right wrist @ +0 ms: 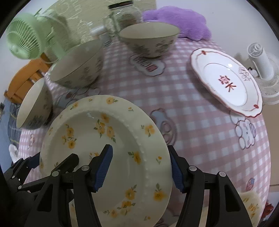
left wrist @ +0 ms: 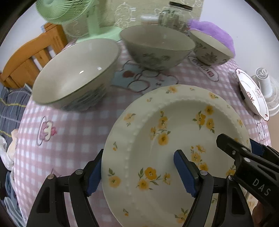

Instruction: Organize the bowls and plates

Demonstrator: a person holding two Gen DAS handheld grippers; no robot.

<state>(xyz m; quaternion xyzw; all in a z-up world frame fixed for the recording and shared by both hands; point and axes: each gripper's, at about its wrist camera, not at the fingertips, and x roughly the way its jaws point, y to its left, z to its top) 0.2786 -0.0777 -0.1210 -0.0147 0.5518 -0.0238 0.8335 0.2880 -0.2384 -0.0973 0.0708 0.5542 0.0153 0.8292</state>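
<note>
A cream plate with yellow flowers [left wrist: 167,143] is held above the pink checked tablecloth [left wrist: 69,139]. My left gripper [left wrist: 139,172] straddles its left rim, one blue pad under and one over. My right gripper [right wrist: 142,168] straddles the plate [right wrist: 111,143] at its right rim the same way, and shows in the left wrist view [left wrist: 244,157] too. Three floral bowls stand behind: a large one [left wrist: 75,73], a middle one [left wrist: 157,47], a small one [left wrist: 211,47]. A white plate with red trim [right wrist: 226,82] lies at the right.
A green fan [left wrist: 69,12], glass jars [left wrist: 176,15] and a purple plush [left wrist: 214,33] stand at the table's back. A white fan [right wrist: 261,66] is beyond the right edge. A wooden chair [left wrist: 29,55] and blue bedding [left wrist: 10,108] are at the left.
</note>
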